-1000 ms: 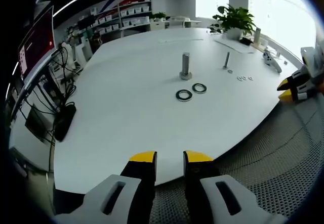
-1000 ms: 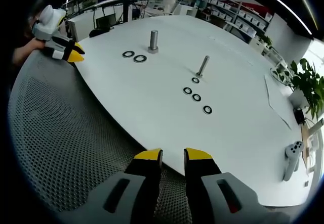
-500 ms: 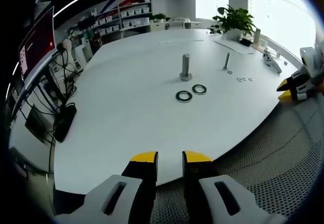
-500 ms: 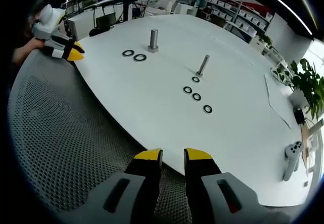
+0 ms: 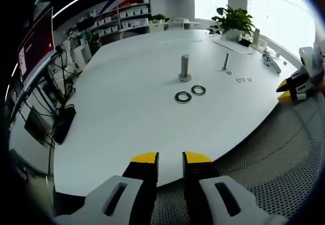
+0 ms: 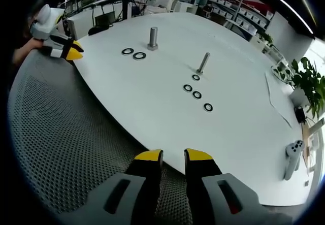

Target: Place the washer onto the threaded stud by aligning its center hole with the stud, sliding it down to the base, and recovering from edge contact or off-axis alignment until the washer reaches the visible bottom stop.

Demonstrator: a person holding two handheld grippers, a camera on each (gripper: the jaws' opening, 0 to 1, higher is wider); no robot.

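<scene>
Lighting: bright, even daylight. In my left gripper view the windows (image 5: 264, 1) at upper right are blown out to white; the potted plant (image 5: 234, 18) before them reads partly as silhouette. Ceiling light strip (image 6: 284, 1) curves across the upper right of my right gripper view. White table (image 5: 127, 108) shows soft sheen, faint shadows. Focus: sharp at centre, softer toward edges. Distortion: strong fisheye bending; straight lines bow near the margins.

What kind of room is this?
Probably an office or lab workroom: a big white table, shelves of small bins along the wall, a screen and a potted plant by bright windows.
</scene>
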